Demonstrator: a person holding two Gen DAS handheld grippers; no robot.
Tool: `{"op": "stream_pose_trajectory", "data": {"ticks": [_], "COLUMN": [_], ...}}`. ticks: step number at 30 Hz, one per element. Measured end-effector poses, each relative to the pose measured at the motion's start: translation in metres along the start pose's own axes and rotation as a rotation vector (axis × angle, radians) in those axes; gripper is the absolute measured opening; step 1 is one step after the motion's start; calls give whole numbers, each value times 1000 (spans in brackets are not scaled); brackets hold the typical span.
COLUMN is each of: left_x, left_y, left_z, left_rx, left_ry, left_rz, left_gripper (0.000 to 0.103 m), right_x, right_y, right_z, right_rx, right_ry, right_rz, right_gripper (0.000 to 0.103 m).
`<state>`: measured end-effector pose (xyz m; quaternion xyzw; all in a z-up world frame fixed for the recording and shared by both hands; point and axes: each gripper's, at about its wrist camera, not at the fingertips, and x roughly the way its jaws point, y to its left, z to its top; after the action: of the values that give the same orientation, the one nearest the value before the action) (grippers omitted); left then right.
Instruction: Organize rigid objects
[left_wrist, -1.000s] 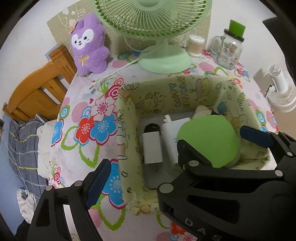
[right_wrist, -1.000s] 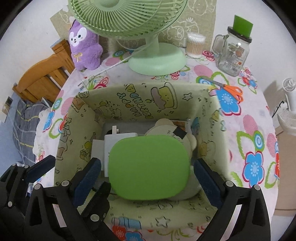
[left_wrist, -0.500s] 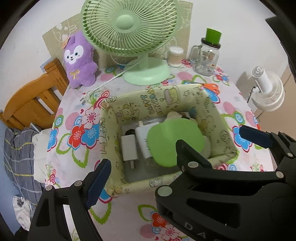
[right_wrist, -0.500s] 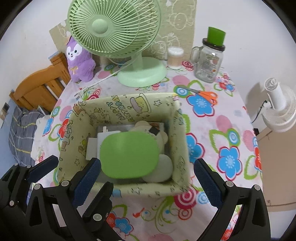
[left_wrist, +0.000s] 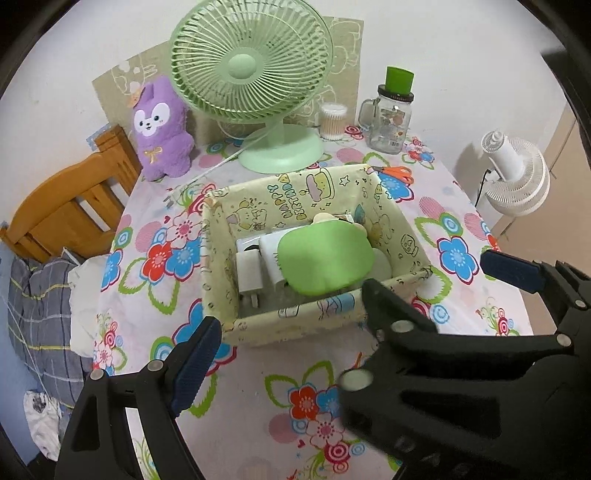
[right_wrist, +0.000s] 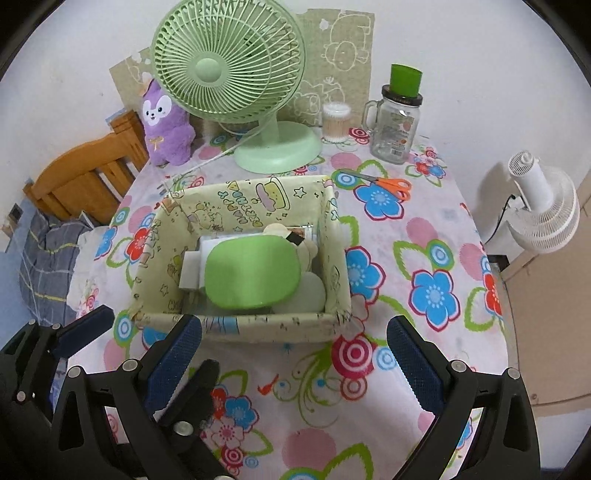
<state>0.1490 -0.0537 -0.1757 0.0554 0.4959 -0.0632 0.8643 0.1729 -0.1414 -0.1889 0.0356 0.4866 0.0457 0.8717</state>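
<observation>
A cartoon-print fabric basket (left_wrist: 295, 326) (right_wrist: 240, 326) stands on the flowered tablecloth. In it lie a rounded green case (left_wrist: 325, 258) (right_wrist: 251, 273), a white charger plug (left_wrist: 249, 275) and other pale items partly hidden beneath the case. My left gripper (left_wrist: 295, 362) hangs open over the cloth just in front of the basket, holding nothing; its right finger is hidden behind the right gripper's black frame. My right gripper (right_wrist: 295, 354) is also open and empty, close beside the left one, in front of the basket's front wall.
Orange-handled scissors (right_wrist: 391, 184) lie behind the basket on the right. A green desk fan (right_wrist: 229, 70), purple plush (right_wrist: 166, 125), cotton-swab jar (right_wrist: 336, 122) and glass mug jar (right_wrist: 397, 125) line the back. A wooden chair (right_wrist: 88, 173) stands left, a white fan (right_wrist: 543, 210) right.
Both grippers have drawn back and upward from over the basket, which now looks smaller and farther away. The green case stays in the basket. Jaws remain wide.
</observation>
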Motion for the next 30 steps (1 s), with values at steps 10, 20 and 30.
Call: {"op": "stream_pose_trajectory", "data": {"ticks": [10, 20, 30], "left_x": [-32, -70, -104], "left_y": [13, 21, 30], "left_z": [-6, -4, -6], "left_rx": [-39, -45, -89], "left_ry": [-44, -125, -139], "left_rz": [10, 33, 50], "left_gripper": [95, 101, 102], "right_x": [-37, -82, -129], "right_y": [-12, -17, -16], "right_z": [-6, -4, -8], "right_rx": [25, 17, -1], "right_ry": [-48, -120, -189], "right_rz": [-35, -45, -100], "right_gripper": [102, 101, 101]}}
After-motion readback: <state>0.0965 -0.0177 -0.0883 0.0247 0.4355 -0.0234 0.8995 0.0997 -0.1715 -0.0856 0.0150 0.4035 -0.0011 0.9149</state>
